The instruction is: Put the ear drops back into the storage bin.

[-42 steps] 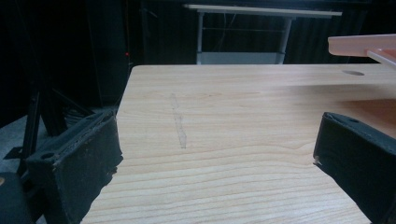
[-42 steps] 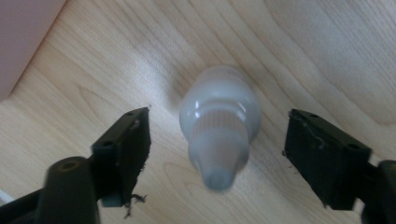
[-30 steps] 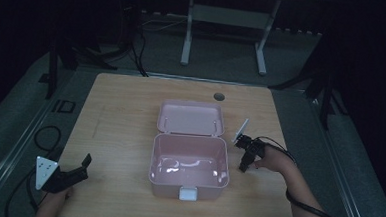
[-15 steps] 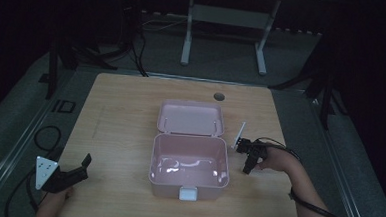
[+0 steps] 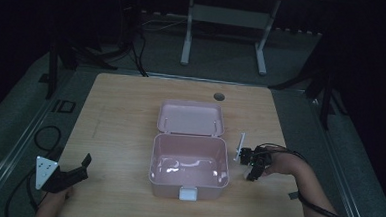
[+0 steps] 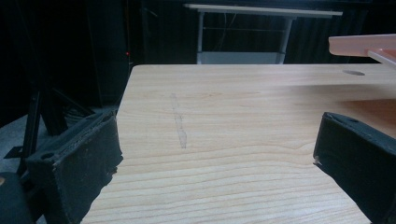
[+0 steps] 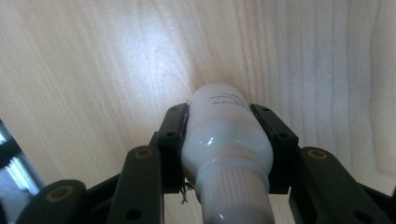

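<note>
Right gripper view: right gripper [image 7: 227,140] pinches small white plastic bottle [image 7: 224,140], beside open pink plastic box [image 5: 188,161], presumably for loading. Left gripper [image 6: 219,163] spread, idle.

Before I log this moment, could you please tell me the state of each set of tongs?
Left tongs: open, holding nothing, over the wooden table.
Right tongs: closed on a white bottle.

Dark print on white bottle [image 7: 225,140] (two short lines), too blurred to read.
</note>
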Tool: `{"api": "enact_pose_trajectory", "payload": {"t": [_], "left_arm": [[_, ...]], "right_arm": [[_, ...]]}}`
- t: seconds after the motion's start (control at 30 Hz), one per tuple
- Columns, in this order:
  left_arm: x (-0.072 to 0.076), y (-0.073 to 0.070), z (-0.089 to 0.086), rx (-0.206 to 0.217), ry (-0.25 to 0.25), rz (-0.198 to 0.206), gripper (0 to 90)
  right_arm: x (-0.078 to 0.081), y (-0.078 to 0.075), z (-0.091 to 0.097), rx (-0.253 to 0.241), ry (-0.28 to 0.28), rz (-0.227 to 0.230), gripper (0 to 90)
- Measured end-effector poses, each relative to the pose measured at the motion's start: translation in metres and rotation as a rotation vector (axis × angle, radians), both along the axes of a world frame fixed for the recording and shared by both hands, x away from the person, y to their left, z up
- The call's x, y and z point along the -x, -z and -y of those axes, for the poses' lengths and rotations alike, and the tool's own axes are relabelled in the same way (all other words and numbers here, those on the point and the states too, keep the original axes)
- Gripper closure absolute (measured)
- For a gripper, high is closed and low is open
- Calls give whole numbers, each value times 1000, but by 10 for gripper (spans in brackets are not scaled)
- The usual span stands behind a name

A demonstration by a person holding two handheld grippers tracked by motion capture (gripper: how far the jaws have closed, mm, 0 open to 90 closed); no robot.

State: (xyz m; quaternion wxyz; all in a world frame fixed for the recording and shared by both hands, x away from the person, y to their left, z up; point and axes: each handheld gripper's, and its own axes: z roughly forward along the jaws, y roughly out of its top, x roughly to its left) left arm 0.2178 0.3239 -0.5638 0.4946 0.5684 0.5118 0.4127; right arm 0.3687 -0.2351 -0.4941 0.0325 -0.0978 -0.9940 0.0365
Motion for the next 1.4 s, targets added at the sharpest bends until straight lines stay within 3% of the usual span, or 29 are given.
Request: {"api": "enact_pose_trajectory", "payload": {"t": [0.03, 0.07, 0.1, 0.2, 0.47, 0.67, 0.83, 1.13, 1.4], "left_arm": [[0, 0, 0, 0, 0, 0, 10], [0, 0, 0, 0, 0, 0, 10], [0, 0, 0, 0, 0, 0, 10], [0, 0, 0, 0, 0, 1, 10], [0, 0, 0, -2, -2, 1, 10], [0, 0, 0, -1, -2, 0, 10], [0, 0, 0, -1, -1, 0, 9], [0, 0, 0, -5, -4, 0, 10], [0, 0, 0, -5, -4, -1, 9]], "right_arm": [[0, 0, 0, 0, 0, 0, 593], [4, -1, 0, 8, -45, 23, 594], [4, -1, 0, 8, -45, 23, 594], [13, -3, -2, 35, -135, 15, 594], [28, -11, -7, 22, -217, 46, 594], [32, -12, -9, 60, -228, 22, 594], [33, -18, -9, 43, -220, 22, 594], [35, -42, -9, 4, -211, 39, 594], [36, -62, -9, 20, -203, 57, 594]]}}
